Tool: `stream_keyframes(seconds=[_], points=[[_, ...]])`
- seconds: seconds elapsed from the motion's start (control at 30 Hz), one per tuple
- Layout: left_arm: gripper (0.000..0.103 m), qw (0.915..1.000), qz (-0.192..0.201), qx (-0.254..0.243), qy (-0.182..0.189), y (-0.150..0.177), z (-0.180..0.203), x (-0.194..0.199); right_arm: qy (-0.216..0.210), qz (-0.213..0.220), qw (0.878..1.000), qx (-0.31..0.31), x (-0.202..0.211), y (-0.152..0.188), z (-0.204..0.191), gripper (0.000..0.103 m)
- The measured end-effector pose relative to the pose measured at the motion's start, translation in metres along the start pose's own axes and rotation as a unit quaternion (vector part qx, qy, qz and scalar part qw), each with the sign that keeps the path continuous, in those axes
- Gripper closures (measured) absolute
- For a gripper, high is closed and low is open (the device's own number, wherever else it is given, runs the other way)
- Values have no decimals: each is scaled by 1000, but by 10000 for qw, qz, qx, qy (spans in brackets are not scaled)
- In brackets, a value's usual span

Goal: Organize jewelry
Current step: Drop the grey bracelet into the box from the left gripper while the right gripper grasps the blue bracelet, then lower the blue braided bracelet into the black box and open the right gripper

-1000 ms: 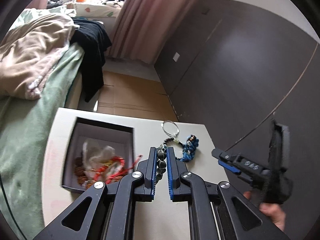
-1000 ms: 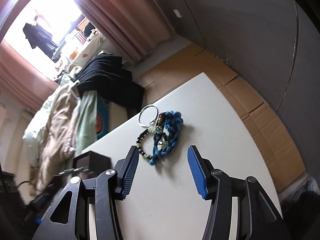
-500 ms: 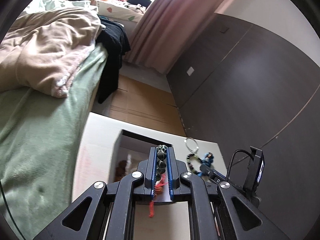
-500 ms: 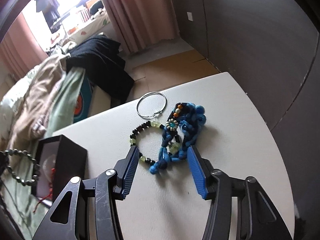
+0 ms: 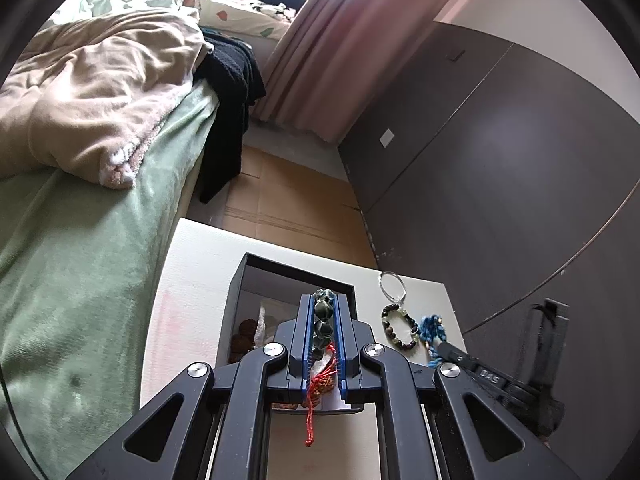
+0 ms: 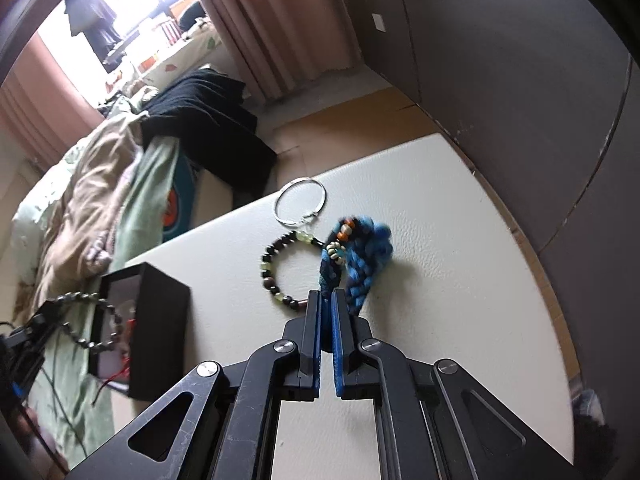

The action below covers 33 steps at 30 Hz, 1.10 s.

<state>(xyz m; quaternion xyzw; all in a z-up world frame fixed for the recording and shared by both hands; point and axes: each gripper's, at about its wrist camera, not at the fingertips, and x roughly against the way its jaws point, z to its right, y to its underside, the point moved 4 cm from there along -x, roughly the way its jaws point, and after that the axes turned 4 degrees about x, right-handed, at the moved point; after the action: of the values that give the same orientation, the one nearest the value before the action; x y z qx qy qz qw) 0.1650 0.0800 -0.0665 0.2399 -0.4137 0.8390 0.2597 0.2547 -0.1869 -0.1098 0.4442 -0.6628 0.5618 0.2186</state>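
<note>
Dark bead bracelet [image 5: 322,326] is clamped between the closed jaws of the left gripper [image 5: 324,304], held above the open black box [image 5: 240,280]; from the right wrist view its loop hangs in air at the box mouth. The box stands near the table's [image 6: 460,280] left edge and contains red cord [image 5: 316,384] and brown beads [image 5: 244,330]. The right gripper [image 6: 326,298] has just been closing, and its jaws now pinch the near end of the blue braided bracelet [image 6: 368,248], which lies on the table toward the far right corner. Just left of it, touching or nearly so, lies a black-and-green bead bracelet [image 6: 276,268]. A silver bangle [image 6: 300,206] lies beyond both, near the far edge. A bed [image 5: 80,240] stands past the left edge.
</note>
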Motion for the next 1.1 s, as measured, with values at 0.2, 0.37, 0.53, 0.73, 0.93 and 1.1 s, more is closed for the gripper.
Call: stream_keyframes(seconds=[0.2, 0.37, 0.53, 0.73, 0.93, 1.1], points=[[94, 9999, 3, 151, 33, 0, -1, -1, -211, 87, 9997, -17, 16, -4, -8, 97], [63, 9990, -367, 242, -89, 1, -2, -13, -506, 257, 9984, -46, 28, -11, -19, 97], [18, 9993, -134, 339, -22, -5, -6, 2, -792, 474, 9957, -18, 43, -17, -35, 97], [17, 9993, -46, 148, -333, -11, -10, 17, -1165, 683, 9908, 89, 59, -24, -66, 97], [17, 9989, -38, 41, -462, -15, -16, 26, -1729, 809, 9814, 207, 67, -20, -105, 97], [17, 9981, 12, 111, -599, -20, -27, 32, -2266, 715, 9709, 314, 62, -14, -139, 97]])
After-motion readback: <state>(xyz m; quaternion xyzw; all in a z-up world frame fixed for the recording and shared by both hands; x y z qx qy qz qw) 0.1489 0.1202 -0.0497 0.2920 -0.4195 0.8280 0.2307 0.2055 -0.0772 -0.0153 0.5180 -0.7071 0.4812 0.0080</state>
